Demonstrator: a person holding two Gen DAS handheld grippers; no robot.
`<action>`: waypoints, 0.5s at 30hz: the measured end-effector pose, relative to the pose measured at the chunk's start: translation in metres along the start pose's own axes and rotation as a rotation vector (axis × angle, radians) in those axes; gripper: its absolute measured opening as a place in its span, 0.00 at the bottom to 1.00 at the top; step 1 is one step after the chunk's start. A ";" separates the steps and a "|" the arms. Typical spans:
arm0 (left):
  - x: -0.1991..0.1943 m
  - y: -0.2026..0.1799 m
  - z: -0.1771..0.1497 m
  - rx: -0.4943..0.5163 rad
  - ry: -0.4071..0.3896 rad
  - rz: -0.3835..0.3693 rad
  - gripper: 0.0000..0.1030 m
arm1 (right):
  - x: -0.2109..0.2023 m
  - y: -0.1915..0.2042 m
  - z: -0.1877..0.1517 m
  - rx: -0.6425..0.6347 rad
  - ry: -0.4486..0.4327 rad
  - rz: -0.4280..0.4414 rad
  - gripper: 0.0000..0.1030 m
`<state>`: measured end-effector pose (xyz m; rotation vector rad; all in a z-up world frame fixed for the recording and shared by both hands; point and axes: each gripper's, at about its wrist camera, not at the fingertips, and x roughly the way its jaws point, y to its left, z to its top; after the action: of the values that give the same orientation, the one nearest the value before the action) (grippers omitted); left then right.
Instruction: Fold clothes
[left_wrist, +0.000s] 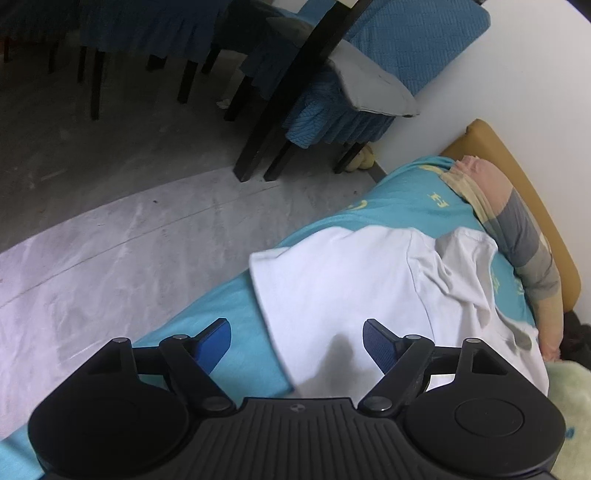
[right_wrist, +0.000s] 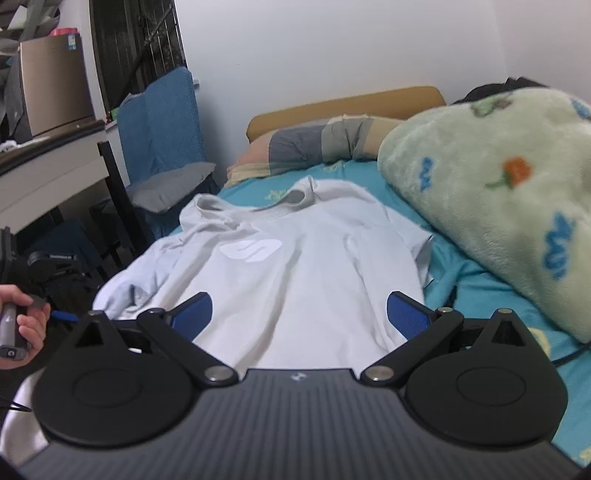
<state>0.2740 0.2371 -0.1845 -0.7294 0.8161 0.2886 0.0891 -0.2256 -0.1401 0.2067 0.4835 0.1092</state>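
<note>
So, shirt: my white T-shirt (right_wrist: 295, 266) lies spread on the turquoise bedsheet (right_wrist: 476, 291), collar toward the headboard (right_wrist: 347, 103).
Writing: a white logo (right_wrist: 251, 250) of two rounded strokes sits on the chest; I cannot read it as letters. Yellow print (left_wrist: 437, 201) on the sheet is too small to make out.
Left gripper (left_wrist: 297, 338): my jaws stand open over the shirt's edge near the side of the bed, pads clear of the cloth, gripping nothing.
Right gripper (right_wrist: 299, 314): jaws wide apart above the hem, holding nothing.
Left view only: grey floor (left_wrist: 110, 229), dark table legs (left_wrist: 280, 110), blue-covered chair (left_wrist: 332, 118).
Right view only: green fleece blanket (right_wrist: 495, 206) with flowers, cardboard box (right_wrist: 55, 81), my left hand (right_wrist: 22, 325) on its handle.
Both views: striped pillow (right_wrist: 321, 142) below the headboard.
</note>
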 end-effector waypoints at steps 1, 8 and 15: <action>0.009 0.000 0.002 -0.019 -0.008 -0.006 0.71 | 0.006 -0.001 -0.002 0.001 0.009 0.004 1.00; 0.056 -0.019 0.021 0.032 -0.030 -0.040 0.03 | 0.026 -0.009 -0.010 0.033 0.050 -0.010 1.00; 0.047 -0.084 0.090 0.341 -0.182 0.072 0.02 | 0.033 -0.020 -0.008 0.081 0.035 -0.046 1.00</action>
<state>0.3974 0.2362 -0.1376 -0.3496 0.6960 0.2678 0.1154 -0.2390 -0.1666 0.2732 0.5277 0.0481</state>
